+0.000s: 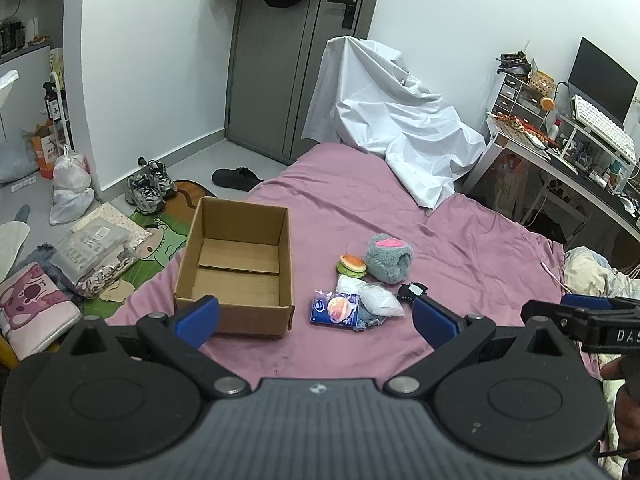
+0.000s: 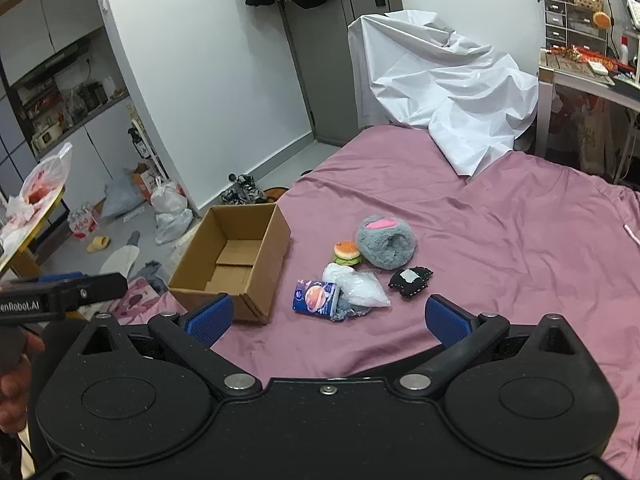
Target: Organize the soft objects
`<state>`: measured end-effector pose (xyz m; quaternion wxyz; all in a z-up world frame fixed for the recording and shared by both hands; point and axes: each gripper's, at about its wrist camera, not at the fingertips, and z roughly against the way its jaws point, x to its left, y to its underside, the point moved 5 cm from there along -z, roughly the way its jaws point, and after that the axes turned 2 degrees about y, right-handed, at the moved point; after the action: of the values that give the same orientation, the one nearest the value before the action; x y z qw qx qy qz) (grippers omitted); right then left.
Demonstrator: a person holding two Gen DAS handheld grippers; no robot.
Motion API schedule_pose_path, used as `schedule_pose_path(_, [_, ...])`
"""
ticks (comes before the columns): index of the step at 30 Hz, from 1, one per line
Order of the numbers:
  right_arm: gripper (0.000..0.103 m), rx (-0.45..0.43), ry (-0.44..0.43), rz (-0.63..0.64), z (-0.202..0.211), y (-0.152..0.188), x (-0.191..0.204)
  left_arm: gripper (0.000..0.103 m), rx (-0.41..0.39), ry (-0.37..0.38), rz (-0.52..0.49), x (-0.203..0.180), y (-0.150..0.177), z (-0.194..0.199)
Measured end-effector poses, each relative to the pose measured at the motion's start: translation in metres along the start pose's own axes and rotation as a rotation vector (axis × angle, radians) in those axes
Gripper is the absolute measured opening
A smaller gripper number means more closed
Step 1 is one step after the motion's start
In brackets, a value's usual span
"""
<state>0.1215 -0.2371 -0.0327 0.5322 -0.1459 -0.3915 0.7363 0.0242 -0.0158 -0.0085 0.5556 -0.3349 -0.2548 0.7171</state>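
Note:
An empty cardboard box stands open on the purple bed sheet. To its right lie a grey fluffy plush with a pink patch, a small burger toy, a white plastic bag, a blue packet and a black pouch. My left gripper is open, short of the box and packet. My right gripper is open, short of the pile, holding nothing.
A white sheet covers something at the bed's far end. A cluttered desk stands at right. Shoes, bags and mats lie on the floor left of the bed. A grey door is behind.

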Motion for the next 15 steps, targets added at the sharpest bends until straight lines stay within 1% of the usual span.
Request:
schedule_pose_path(4, [0.103,0.010,-0.001,-0.008,-0.010,0.000,-0.006,0.102,0.006,0.004,0.005,-0.003,0.001,-0.011])
schedule_pose_path(8, [0.103,-0.010,-0.030,-0.012,-0.015,-0.002,-0.012,0.102,0.017,0.007,0.008,-0.006,0.003,-0.024])
schedule_pose_path(11, [0.103,-0.014,-0.035,-0.015,-0.020,-0.004,-0.017,0.102,0.023,0.001,0.011,-0.007,0.003,-0.033])
schedule_pose_path(13, [0.103,-0.025,-0.021,0.003,-0.023,-0.006,-0.020,0.102,0.021,0.002,0.025,-0.007,0.002,-0.038])
schedule_pose_path(15, [0.103,-0.044,-0.008,0.054,-0.025,-0.008,-0.019,0.102,0.027,0.005,0.035,-0.007,0.001,-0.045])
